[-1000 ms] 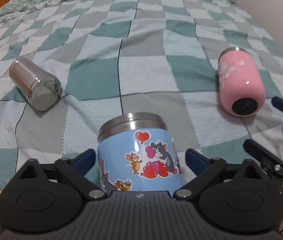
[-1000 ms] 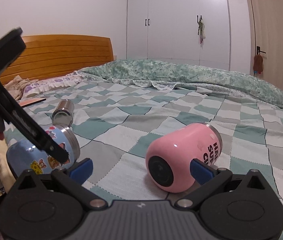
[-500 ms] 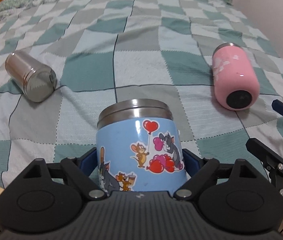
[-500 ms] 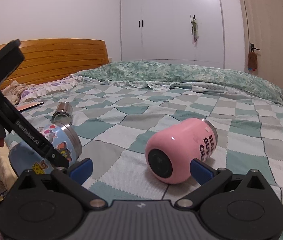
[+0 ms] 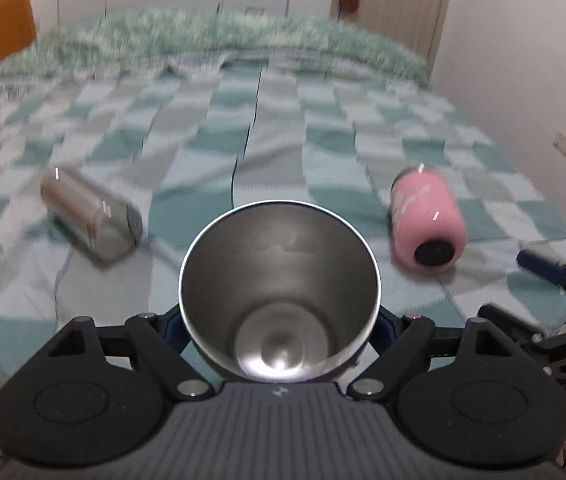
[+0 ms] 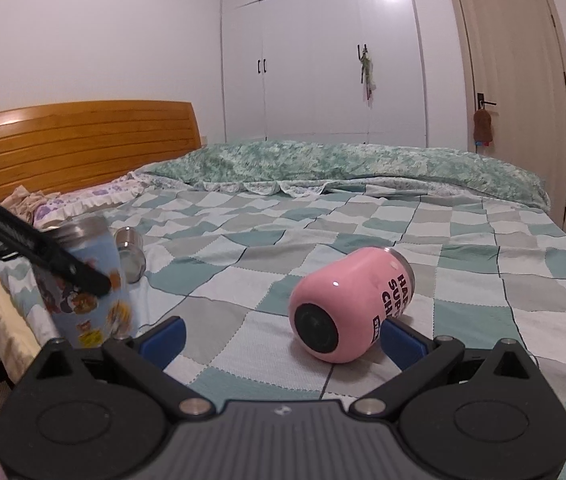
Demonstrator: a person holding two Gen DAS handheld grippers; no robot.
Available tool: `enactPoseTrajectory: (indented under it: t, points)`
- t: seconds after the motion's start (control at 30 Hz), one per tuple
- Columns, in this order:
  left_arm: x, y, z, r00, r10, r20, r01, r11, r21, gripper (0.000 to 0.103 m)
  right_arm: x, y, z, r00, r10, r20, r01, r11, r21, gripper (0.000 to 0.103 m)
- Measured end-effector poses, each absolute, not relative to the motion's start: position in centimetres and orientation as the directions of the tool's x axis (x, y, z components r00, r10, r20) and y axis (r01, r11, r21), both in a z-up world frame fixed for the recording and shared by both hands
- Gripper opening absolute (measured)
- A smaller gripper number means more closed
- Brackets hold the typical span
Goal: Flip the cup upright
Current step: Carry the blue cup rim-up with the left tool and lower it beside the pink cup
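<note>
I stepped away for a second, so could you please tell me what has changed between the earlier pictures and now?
The left gripper, already shut on the blue cartoon cup, has lifted it and tipped it: its open mouth, earlier facing away, now faces the left wrist camera. The pink cup and steel cup still lie on their sides on the checked bedspread. The right gripper stays open by the pink cup.

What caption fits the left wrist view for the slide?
Left gripper clamps the blue sticker cup, steel mouth facing the camera; steel cup and pink cup lie sideways on the checkered quilt.
</note>
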State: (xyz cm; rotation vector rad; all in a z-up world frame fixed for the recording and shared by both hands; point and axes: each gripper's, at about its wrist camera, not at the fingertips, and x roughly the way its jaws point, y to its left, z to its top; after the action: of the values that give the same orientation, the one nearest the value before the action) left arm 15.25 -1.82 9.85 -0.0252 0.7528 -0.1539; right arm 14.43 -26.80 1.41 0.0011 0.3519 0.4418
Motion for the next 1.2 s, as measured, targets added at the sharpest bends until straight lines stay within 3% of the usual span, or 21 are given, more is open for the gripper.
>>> enactPoseTrajectory:
  t: [0.33, 0.47, 0.63, 1.07, 1.2]
  points:
    - [16.8, -4.6, 11.9, 0.848, -0.190, -0.496, 0.191, 0.980, -0.048, 0.085, 14.9, -27.7, 1.5, 0.890, 0.351, -0.292, -0.342, 0.936, 0.083, 0.103]
    - [18.1, -7.2, 10.4, 0.887, -0.177, -0.427, 0.203, 0.979, 0.016, 0.085, 15.0, -28.6, 1.5, 0.908, 0.319, -0.272, -0.311, 0.948, 0.075, 0.103]
    - [20.7, -9.6, 7.4, 0.892, -0.217, -0.396, 0.232, 0.973, -0.011, 0.085, 15.7, -30.1, 1.2, 0.923, 0.280, -0.265, -0.273, 0.960, 0.064, 0.103]
    - [26.0, -10.1, 4.8, 0.773, -0.198, -0.603, 0.234, 0.972, -0.019, 0.085, 17.2, -31.9, -0.4, 0.925, 0.247, -0.290, -0.238, 0.969, 0.067, 0.103]
    - [26.9, -10.6, 4.2, 0.771, -0.195, -0.607, 0.245, 0.969, 0.000, 0.085, 17.4, -31.8, -0.7, 0.926, 0.241, -0.291, -0.231, 0.971, 0.068, 0.103]
